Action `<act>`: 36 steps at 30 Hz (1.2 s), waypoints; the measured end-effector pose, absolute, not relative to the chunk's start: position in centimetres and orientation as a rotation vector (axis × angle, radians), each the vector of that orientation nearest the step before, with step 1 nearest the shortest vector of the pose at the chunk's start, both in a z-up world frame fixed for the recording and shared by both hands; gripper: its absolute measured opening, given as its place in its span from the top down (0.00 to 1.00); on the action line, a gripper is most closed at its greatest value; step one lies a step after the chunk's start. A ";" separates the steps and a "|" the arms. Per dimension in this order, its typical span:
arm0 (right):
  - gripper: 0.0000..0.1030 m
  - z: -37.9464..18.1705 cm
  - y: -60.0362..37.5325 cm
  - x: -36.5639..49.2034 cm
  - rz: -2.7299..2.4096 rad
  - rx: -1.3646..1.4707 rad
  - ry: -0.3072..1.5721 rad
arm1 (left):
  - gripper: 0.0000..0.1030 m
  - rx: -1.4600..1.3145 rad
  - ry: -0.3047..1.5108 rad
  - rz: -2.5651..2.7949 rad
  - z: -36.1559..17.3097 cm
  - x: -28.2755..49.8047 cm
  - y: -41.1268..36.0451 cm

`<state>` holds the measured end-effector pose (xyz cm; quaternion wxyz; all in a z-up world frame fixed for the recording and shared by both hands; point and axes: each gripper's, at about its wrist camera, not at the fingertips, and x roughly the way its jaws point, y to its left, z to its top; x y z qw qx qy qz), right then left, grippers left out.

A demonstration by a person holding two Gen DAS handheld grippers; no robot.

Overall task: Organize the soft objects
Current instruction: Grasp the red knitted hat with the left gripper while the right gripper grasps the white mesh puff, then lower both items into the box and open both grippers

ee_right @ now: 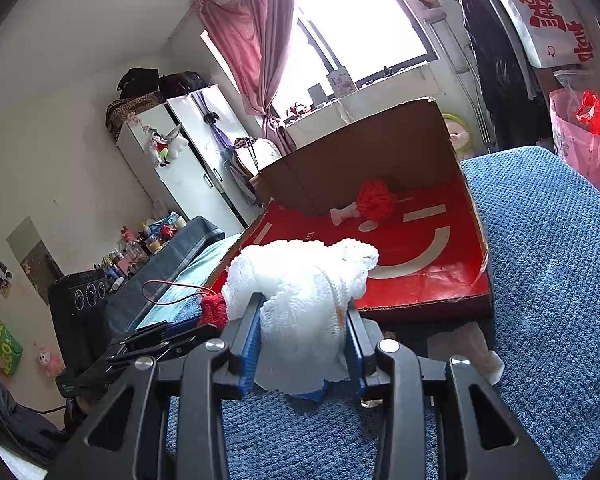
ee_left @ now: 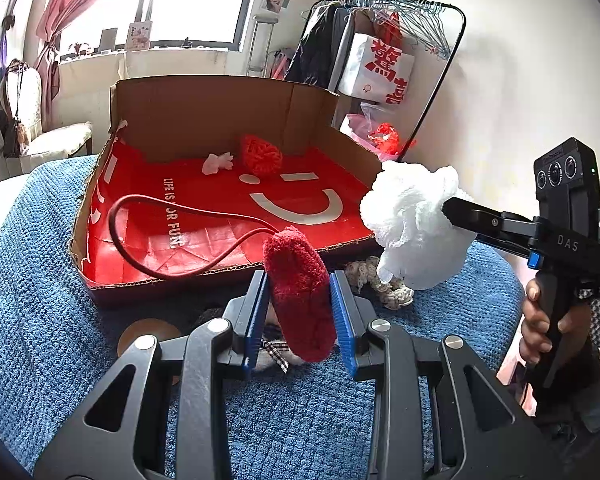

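Carrying two items boxward: my left gripper (ee_left: pixel 300 300) clamps a red fuzzy pouch (ee_left: pixel 300 296), my right gripper (ee_right: pixel 304 336) pinches white lace cloth (ee_right: pixel 300 280); next, release inside the cardboard box (ee_left: pixel 220 108).

White lettering reading "LIFE IS … FUN", its middle word crossed by a red cord (ee_left: pixel 188 240), runs along the red liner (ee_left: pixel 220 216) of a cardboard box (ee_left: pixel 204 108), beside a white smiley sign. "DAS" is printed on the black right gripper (ee_left: pixel 450 206). A white bag (ee_left: pixel 376 68) on the clothes rack carries large red Chinese characters. A green bag (ee_right: pixel 0 344) bears lettering too distorted to read.
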<state>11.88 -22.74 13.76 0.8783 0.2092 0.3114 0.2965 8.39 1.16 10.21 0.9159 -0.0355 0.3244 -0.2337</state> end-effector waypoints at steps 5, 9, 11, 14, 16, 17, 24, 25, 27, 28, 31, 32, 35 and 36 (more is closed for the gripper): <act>0.62 13.7 -22.8 12.0 0.609 0.437 0.651 | 0.71 -0.072 0.664 -0.480 10.3 8.4 1.2; 0.62 15.3 -22.7 13.1 0.587 0.402 0.633 | 0.71 -0.075 0.651 -0.471 11.0 8.6 1.4; 0.62 16.5 -22.5 14.4 0.555 0.355 0.621 | 0.71 -0.070 0.635 -0.465 11.8 9.4 1.7; 0.62 17.8 -21.8 17.4 0.498 0.270 0.631 | 0.71 -0.053 0.625 -0.456 13.2 11.8 2.0; 0.62 18.1 -21.1 20.0 0.451 0.208 0.663 | 0.71 -0.043 0.625 -0.448 13.9 13.8 2.1; 0.62 18.1 -20.7 21.2 0.431 0.177 0.675 | 0.71 -0.042 0.639 -0.448 14.1 15.3 2.1; 0.62 15.7 -18.7 28.5 0.345 0.018 0.830 | 0.71 -0.042 0.794 -0.413 13.0 24.2 2.2; 0.62 15.3 -18.3 29.4 0.329 -0.005 0.859 | 0.71 -0.045 0.816 -0.399 12.7 25.1 2.2; 0.61 14.5 -18.1 30.4 0.303 -0.035 0.899 | 0.71 -0.053 0.858 -0.389 11.8 27.0 2.3; 0.61 14.2 -17.7 30.9 0.299 -0.048 0.920 | 0.71 -0.058 0.876 -0.379 11.5 27.7 2.4; 0.61 13.4 -17.0 32.0 0.268 -0.082 0.957 | 0.71 -0.084 0.941 -0.370 10.2 29.8 2.8; 0.61 13.2 -16.7 32.3 0.263 -0.096 0.969 | 0.71 -0.088 0.954 -0.364 9.9 30.3 2.7; 0.61 12.9 -15.7 32.8 0.260 -0.134 1.004 | 0.71 -0.066 0.984 -0.336 9.1 31.6 2.6; 0.61 12.8 -15.5 32.9 0.258 -0.144 1.012 | 0.71 -0.061 0.994 -0.336 8.9 31.9 2.5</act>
